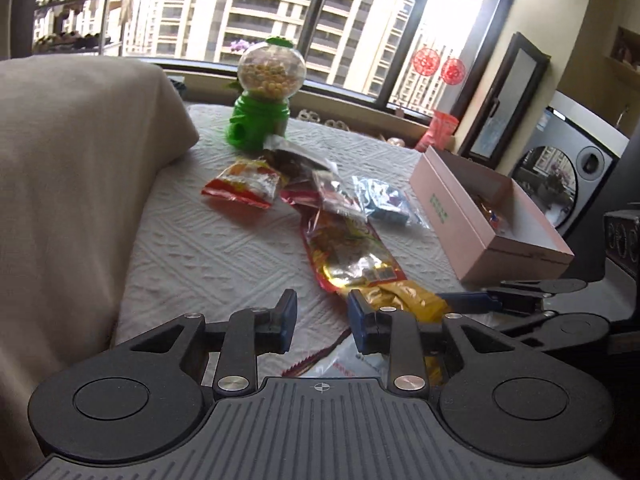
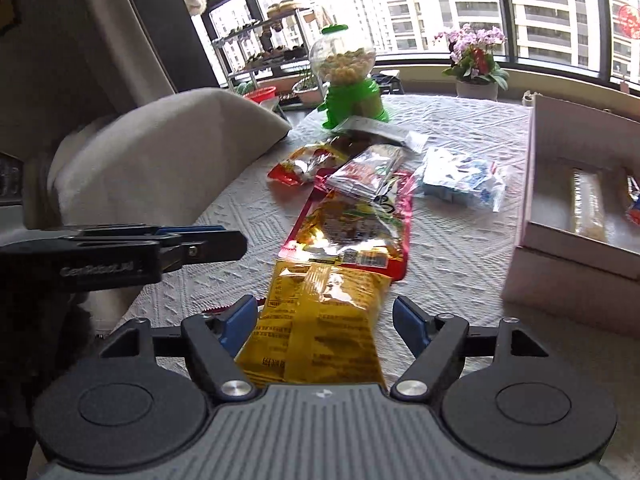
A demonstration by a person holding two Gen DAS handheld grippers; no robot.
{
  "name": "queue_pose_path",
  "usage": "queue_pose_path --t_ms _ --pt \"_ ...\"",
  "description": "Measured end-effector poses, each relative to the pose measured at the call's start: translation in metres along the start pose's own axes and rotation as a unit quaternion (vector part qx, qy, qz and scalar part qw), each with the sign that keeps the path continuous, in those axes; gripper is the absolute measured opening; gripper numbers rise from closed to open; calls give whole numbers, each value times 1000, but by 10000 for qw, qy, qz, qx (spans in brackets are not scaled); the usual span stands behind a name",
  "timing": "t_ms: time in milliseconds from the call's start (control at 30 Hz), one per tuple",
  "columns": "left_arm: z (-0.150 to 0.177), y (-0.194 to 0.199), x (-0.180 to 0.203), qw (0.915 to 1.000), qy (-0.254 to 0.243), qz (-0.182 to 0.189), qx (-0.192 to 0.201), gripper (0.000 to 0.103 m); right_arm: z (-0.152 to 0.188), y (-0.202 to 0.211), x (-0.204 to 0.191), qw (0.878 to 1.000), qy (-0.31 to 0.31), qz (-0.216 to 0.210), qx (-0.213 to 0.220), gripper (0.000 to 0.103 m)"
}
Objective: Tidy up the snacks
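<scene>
Yellow foil marks the snack packet [image 2: 320, 320] that lies between the spread jaws of the right tool [image 2: 325, 322], its near end running under the tool body and its far end overlapping the red-edged packet [image 2: 352, 220] on the white textured desk [image 2: 460, 240]. The jaws are seen standing apart on either side of the packet, with the right pad clear of it, so nothing is gripped. If this packet is to be taken, it is best pinched across its flat width near the end, lightly, so that the contents are not crushed, and then lifted clear of the packet under it before being carried to the pink box [image 2: 576, 240] at the right. The right tool is angled down toward the desk. The left tool [image 1: 322, 316] is likewise tilted downward just beside it, its jaws narrowly parted and empty.
</scene>
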State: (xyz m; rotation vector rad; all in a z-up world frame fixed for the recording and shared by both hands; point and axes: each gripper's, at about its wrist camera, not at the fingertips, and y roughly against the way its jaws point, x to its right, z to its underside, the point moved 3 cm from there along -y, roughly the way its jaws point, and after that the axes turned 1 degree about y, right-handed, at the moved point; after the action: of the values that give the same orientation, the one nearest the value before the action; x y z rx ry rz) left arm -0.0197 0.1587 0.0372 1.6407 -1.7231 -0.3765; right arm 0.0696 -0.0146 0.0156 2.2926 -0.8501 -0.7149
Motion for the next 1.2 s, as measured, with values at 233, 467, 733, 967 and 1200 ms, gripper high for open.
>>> queue_pose_path --t_ms 233,467,733,967,1200 --pt "45 3 -19 9945 701 325 -708 32 21 18 5 9965 386 741 15 64" --pt "25 -29 6 9977 413 386 -363 32 70 62 34 9876 666 1420 46 68" --pt "16 -37 54 9962 -847 -113 192 33 90 69 49 9880 312 1460 395 81" --pt "23 -11 91 9886 -1500 87 101 33 92 73 57 9882 52 1438 533 83" --pt "55 -47 135 9597 -2792 -83 -301 47 93 86 79 9801 -711 1652 834 83"
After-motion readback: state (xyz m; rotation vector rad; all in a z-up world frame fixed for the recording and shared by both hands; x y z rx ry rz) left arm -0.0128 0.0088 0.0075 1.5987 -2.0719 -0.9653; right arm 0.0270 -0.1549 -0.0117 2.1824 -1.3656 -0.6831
